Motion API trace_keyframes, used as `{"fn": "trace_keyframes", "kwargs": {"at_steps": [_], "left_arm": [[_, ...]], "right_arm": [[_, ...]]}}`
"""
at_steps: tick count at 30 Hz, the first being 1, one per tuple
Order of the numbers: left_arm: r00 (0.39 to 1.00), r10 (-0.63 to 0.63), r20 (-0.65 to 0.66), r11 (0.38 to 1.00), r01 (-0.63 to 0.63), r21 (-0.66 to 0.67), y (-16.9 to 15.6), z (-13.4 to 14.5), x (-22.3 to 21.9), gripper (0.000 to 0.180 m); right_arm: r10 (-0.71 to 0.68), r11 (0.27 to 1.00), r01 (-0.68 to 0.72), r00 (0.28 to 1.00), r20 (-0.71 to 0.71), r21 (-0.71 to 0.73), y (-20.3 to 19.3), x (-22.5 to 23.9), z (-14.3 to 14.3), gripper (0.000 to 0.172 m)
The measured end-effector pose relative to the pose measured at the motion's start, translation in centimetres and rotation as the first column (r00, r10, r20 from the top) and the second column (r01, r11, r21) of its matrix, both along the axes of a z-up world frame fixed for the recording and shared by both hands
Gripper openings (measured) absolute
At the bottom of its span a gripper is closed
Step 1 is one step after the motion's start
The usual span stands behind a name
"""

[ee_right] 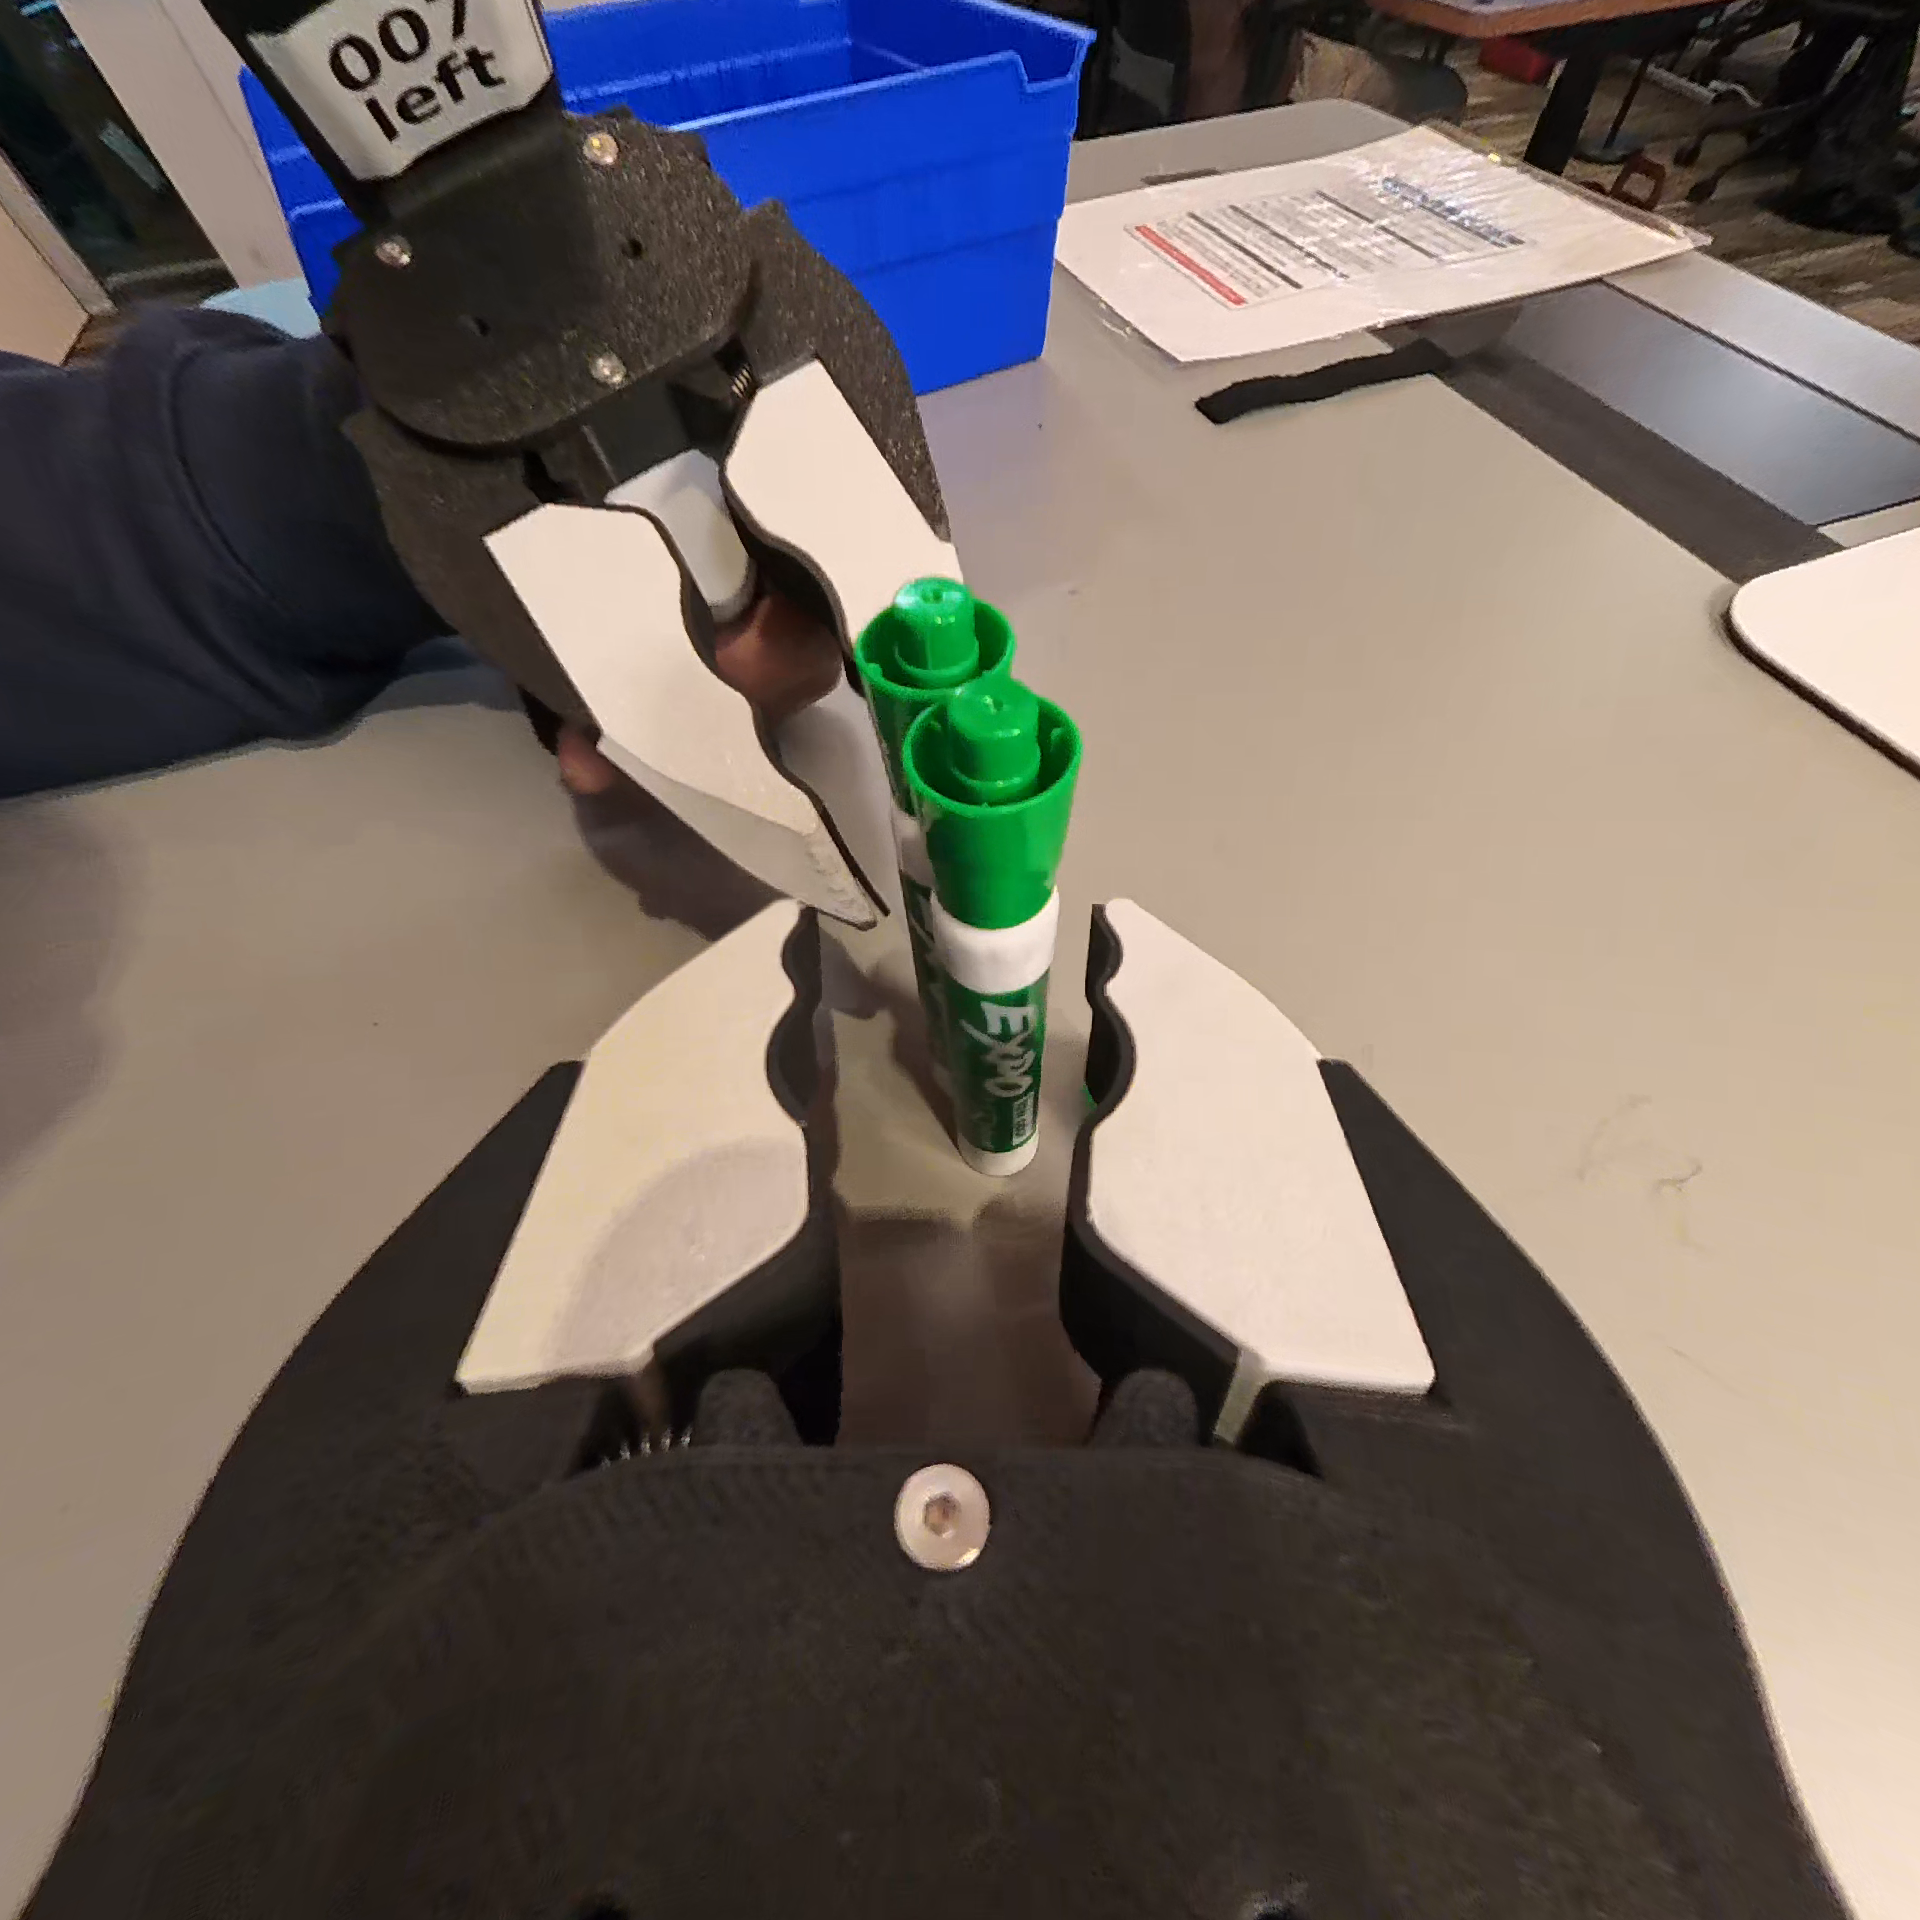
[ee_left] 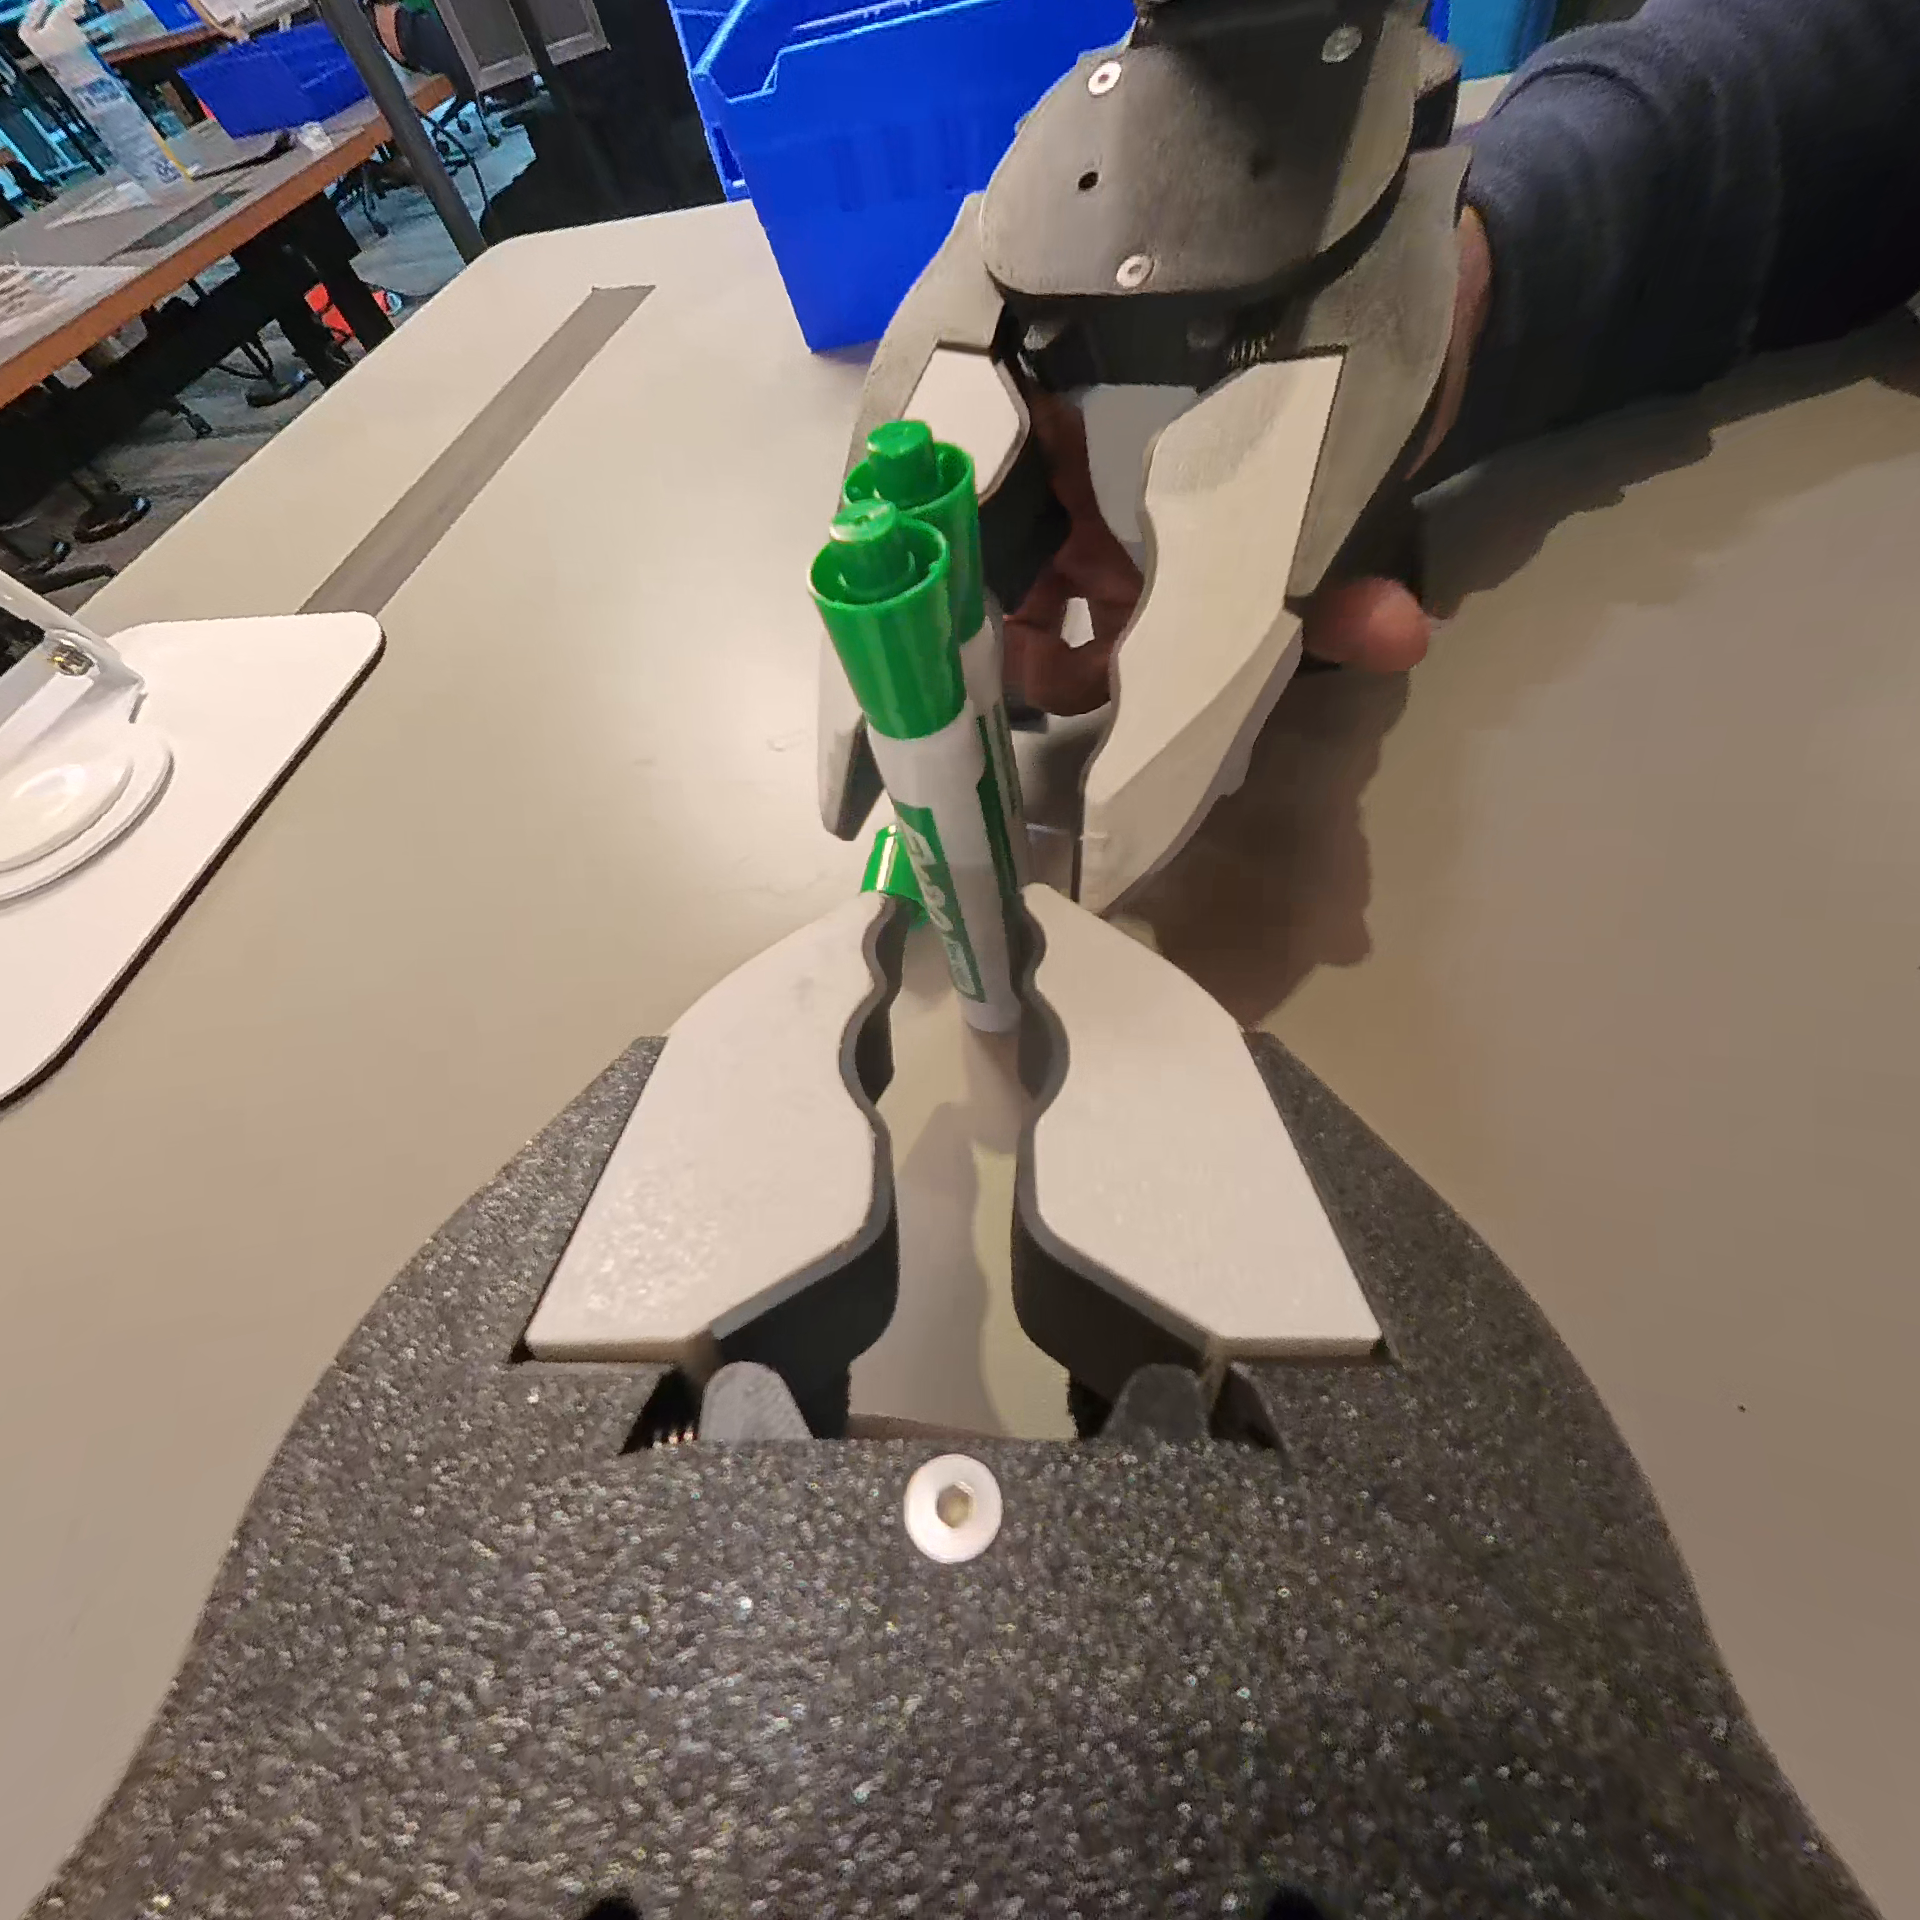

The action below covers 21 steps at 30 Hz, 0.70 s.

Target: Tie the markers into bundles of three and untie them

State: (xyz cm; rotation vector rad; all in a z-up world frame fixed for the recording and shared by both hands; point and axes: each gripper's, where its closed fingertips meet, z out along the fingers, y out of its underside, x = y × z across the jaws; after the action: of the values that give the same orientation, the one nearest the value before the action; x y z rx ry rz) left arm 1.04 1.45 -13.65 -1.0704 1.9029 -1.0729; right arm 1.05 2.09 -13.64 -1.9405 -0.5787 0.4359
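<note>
Two green-capped markers stand upright side by side on the grey table (ee_left: 520,935). In the left wrist view the near marker (ee_left: 904,665) hides part of the far one (ee_left: 925,488). My left gripper (ee_left: 956,909) is closed narrowly on the near marker's barrel. A small shiny green flap (ee_left: 883,862) sits by its left fingertip. The right wrist view shows the same pair, one marker in front (ee_right: 992,831) and one behind (ee_right: 925,665). My right gripper (ee_right: 951,920) is open around them, with a gap on each side. It faces my left gripper (ee_right: 883,873) from across the markers, and it also shows in the left wrist view (ee_left: 977,842).
A blue bin (ee_right: 914,187) stands behind the markers and also shows in the left wrist view (ee_left: 831,208). A white board (ee_left: 156,779) holds a clear stand. A laminated sheet (ee_right: 1351,239) and a black strap (ee_right: 1320,384) lie at the far right. A person's dark sleeve (ee_right: 156,540) rests on the table.
</note>
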Motion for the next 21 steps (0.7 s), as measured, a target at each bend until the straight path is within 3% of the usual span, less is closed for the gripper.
{"fn": "trace_keyframes", "kwargs": {"at_steps": [7,21], "left_arm": [[1.0,0.003,0.013,1.0,-0.002,-0.029,0.28,0.34,-0.09,0.019],[1.0,-0.007,0.021,0.999,0.008,-0.051,0.32,0.52,-0.24,0.019]], "right_arm": [[-0.009,1.0,0.008,1.0,-0.028,-0.027,0.21,0.26,-0.12,0.04],[0.059,0.994,-0.064,0.997,-0.058,-0.093,-0.05,-0.39,-0.72,0.04]]}}
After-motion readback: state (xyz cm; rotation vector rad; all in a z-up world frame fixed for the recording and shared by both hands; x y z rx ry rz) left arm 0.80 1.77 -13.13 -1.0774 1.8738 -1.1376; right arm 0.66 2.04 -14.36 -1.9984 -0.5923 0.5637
